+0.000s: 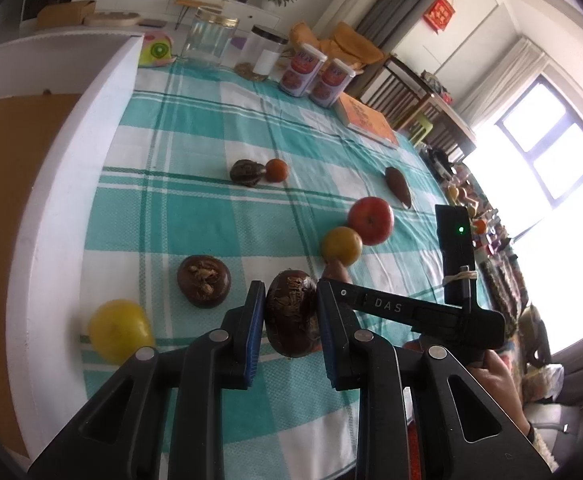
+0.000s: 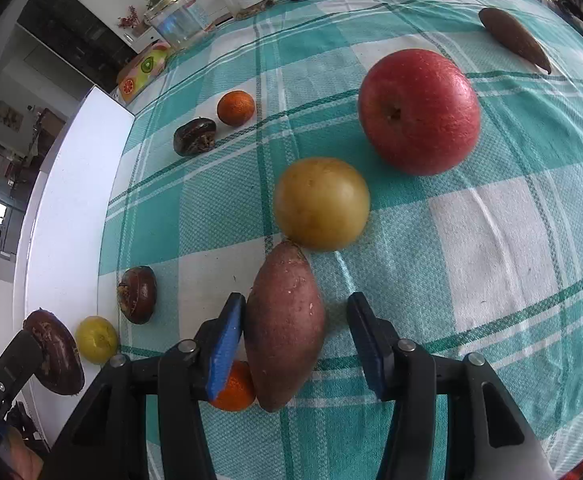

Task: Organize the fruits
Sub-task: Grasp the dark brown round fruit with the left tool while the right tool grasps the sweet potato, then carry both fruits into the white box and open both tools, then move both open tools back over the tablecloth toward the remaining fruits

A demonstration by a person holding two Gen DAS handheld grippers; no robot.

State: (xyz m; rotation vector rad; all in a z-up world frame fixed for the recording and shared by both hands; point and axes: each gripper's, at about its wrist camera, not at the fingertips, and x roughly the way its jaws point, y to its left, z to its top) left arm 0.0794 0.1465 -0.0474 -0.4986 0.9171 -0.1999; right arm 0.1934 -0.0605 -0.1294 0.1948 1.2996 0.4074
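Observation:
My left gripper (image 1: 290, 292) is shut on a dark brown water chestnut (image 1: 291, 312) and holds it above the checked cloth; it also shows at the lower left of the right wrist view as the left gripper (image 2: 31, 354). My right gripper (image 2: 295, 300) straddles a reddish sweet potato (image 2: 283, 328). Its left pad touches the skin and its right pad stands apart, so it is open. A small orange (image 2: 233, 392) lies under the left finger. Ahead lie a yellow fruit (image 2: 321, 204) and a red apple (image 2: 419, 112).
On the cloth are two more water chestnuts (image 2: 137, 294) (image 2: 194, 137), a small yellow fruit (image 2: 96, 339), an orange (image 2: 235, 108) and a second sweet potato (image 2: 515, 40). Jars (image 1: 209, 38), cans (image 1: 303, 68) and a book (image 1: 369, 120) line the far edge. A white board (image 1: 71, 152) borders the left.

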